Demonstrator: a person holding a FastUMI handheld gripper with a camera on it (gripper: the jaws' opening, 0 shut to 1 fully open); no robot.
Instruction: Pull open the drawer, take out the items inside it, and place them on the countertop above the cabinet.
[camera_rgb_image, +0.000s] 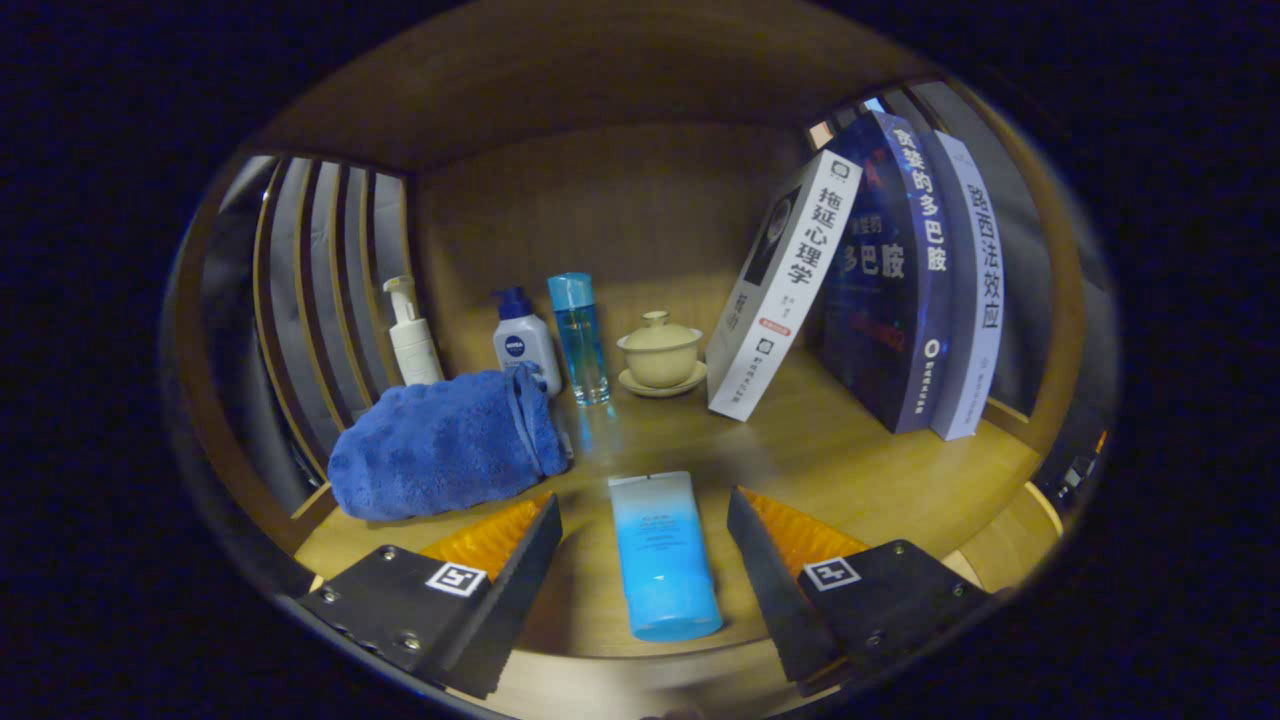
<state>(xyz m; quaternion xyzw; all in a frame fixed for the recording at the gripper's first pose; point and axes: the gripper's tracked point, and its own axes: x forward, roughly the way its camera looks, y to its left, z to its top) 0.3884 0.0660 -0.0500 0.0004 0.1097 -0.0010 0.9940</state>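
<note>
A blue and white tube (662, 555) lies flat on the wooden countertop (860, 470), lengthwise between my two fingers. My gripper (645, 505) is open, with a gap on each side of the tube, so neither finger touches it. A folded blue towel (445, 442) rests on the countertop just ahead of the left finger. The drawer is out of sight.
At the back stand a white pump bottle (412, 335), a white bottle with a blue cap (524, 340), a tall clear blue bottle (579, 335) and a lidded beige cup on a saucer (661, 350). Three books (880, 290) lean at the right. Wooden slats (320, 290) wall the left side.
</note>
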